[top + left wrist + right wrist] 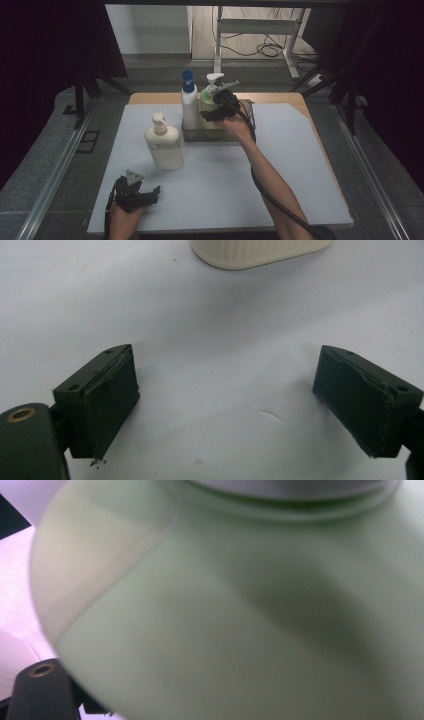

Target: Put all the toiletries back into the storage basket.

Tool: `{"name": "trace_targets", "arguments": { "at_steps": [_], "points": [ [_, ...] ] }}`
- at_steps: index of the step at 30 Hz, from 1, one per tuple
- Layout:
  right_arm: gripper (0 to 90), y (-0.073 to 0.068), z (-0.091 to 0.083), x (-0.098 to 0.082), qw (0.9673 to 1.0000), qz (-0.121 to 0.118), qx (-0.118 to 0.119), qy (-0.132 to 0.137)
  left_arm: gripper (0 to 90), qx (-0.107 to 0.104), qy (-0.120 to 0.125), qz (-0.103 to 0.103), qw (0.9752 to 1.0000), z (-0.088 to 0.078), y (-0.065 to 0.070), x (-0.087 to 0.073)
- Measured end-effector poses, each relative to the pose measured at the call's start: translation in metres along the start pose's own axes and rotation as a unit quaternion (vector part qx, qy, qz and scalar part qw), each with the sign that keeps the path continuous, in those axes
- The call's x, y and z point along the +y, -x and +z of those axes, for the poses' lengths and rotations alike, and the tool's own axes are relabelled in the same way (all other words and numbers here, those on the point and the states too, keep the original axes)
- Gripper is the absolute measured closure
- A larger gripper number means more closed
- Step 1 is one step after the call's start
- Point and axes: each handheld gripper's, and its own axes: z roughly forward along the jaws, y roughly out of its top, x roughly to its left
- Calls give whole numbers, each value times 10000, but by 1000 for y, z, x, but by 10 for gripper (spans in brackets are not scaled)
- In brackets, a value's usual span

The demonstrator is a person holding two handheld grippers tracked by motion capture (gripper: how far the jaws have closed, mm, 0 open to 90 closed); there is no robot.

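A pale green pump bottle (206, 101) stands in a metal tray (200, 136) at the back of the table, beside a white bottle with a blue cap (189, 102). My right gripper (214, 108) has come in from the right and is shut on the green bottle (225, 620), which sits so close in the right gripper view that it hides the jaws. A cream pump bottle (164, 145) stands on the white mat in front of the tray. My left gripper (149, 196) rests near the front left corner, open and with nothing between its pads (107, 405). The cream bottle's base (260, 250) lies ahead of it.
The white mat (225, 175) covers most of the wooden tabletop. The right gripper's black cable (270, 195) trails along the person's forearm to the front edge. Dark curtains and metal rails flank the table, and a white stand (250, 25) is behind it.
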Motion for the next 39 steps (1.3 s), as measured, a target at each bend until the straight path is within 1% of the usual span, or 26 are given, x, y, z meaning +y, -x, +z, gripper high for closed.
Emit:
{"name": "trace_targets", "arguments": {
  "at_steps": [5, 16, 22, 26, 35, 37, 39],
  "points": [
    [127, 0, 3, -3, 10000, -20, 10, -53, 104, 1, -8, 7, 10000, 0, 0, 0],
    [127, 0, 9, -9, 9998, 33, 30, -180, 104, 1, -9, 7, 10000, 0, 0, 0],
    [123, 4, 9, -10, 9996, 190, 62, -198, 104, 1, -10, 7, 10000, 0, 0, 0],
    [121, 5, 9, -10, 9996, 149, 93, -205, 104, 2, -9, 8, 10000, 0, 0, 0],
    [111, 7, 10, -16, 9998, 151, 141, 73, 104, 2, -18, 18, 10000, 0, 0, 0],
    [88, 7, 9, -17, 9997, 165, 181, 81, 104, 3, -18, 17, 10000, 0, 0, 0],
    [47, 7, 8, -18, 9996, 161, 205, 117, 104, 6, -15, 18, 10000, 0, 0, 0]
  ]
}}
